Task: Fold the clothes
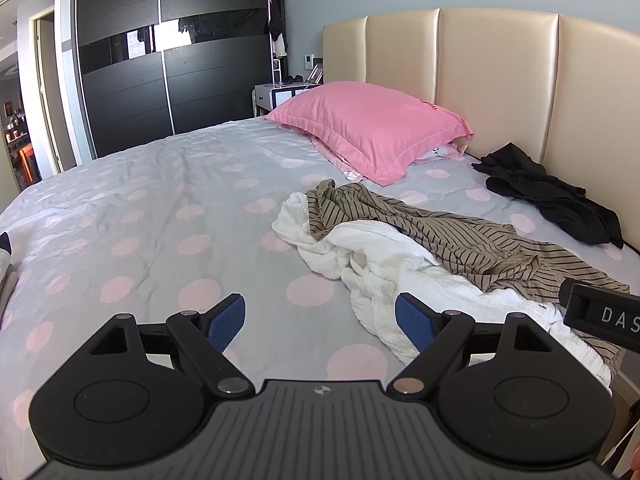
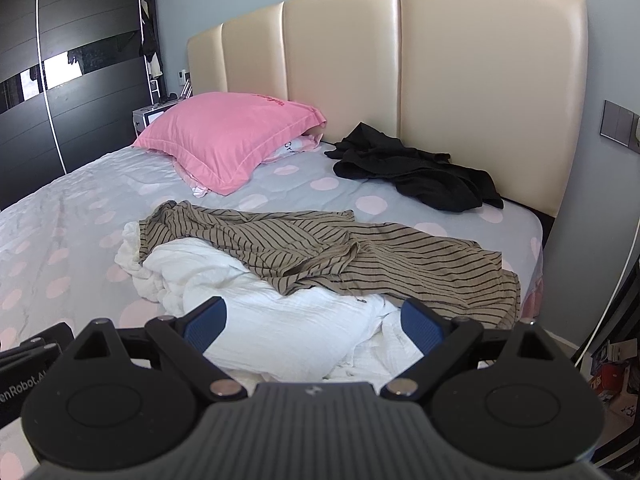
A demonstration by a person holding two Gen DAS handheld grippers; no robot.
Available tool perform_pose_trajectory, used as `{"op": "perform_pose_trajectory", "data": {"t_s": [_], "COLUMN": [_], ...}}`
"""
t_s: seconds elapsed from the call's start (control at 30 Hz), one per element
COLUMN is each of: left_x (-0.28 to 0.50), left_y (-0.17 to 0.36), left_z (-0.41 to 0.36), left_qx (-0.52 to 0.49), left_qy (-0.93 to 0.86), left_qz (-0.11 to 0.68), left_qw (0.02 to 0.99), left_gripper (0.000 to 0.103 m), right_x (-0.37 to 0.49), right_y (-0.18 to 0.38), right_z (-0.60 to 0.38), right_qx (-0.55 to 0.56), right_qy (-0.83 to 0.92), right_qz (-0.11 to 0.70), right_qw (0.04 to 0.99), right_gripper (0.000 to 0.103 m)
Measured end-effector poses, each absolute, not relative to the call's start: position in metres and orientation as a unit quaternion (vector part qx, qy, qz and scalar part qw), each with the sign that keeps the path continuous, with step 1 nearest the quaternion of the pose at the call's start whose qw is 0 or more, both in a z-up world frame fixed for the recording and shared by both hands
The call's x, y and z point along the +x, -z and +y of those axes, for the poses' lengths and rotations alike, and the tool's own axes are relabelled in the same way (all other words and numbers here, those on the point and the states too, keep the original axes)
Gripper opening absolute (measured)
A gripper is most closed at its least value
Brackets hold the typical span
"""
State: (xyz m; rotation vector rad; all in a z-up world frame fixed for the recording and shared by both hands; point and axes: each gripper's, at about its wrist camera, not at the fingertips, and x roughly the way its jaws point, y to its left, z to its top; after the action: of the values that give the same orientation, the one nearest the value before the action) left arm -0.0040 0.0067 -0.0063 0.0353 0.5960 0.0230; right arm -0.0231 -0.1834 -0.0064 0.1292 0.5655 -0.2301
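A crumpled white garment (image 1: 380, 256) (image 2: 256, 300) lies on the bed, with a tan black-striped garment (image 1: 452, 228) (image 2: 320, 248) draped over its far side. A black garment (image 1: 552, 196) (image 2: 416, 172) is bunched near the headboard. My left gripper (image 1: 320, 316) hovers open over the sheet, its right pad just above the white garment's edge, nothing between the jaws. My right gripper (image 2: 314, 320) is open above the white garment, and nothing is gripped. In the left wrist view the right gripper's body (image 1: 600, 316) shows at the right edge.
The bed (image 1: 160, 220) (image 2: 60, 220) has a grey sheet with pink dots. A pink pillow (image 1: 372, 128) (image 2: 228, 136) leans by the cream headboard (image 1: 500, 80) (image 2: 400, 80). A dark sliding wardrobe (image 1: 160, 60) and a nightstand (image 1: 276, 96) stand beyond the bed.
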Motion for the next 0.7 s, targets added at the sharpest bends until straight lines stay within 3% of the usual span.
{"op": "perform_pose_trajectory", "data": {"t_s": [0.7], "left_x": [-0.0043], "left_y": [0.0044], "left_z": [0.0074], "left_qx": [0.020], "left_qy": [-0.015], "left_qz": [0.295], "left_qw": [0.955], "left_gripper": [0.082], "right_x": [-0.0239], "right_y": [0.0030], "right_z": [-0.1856], "right_qx": [0.067], "right_qy": [0.111], "right_qz": [0.278], "right_qw": [0.952], "right_gripper": [0.095]}}
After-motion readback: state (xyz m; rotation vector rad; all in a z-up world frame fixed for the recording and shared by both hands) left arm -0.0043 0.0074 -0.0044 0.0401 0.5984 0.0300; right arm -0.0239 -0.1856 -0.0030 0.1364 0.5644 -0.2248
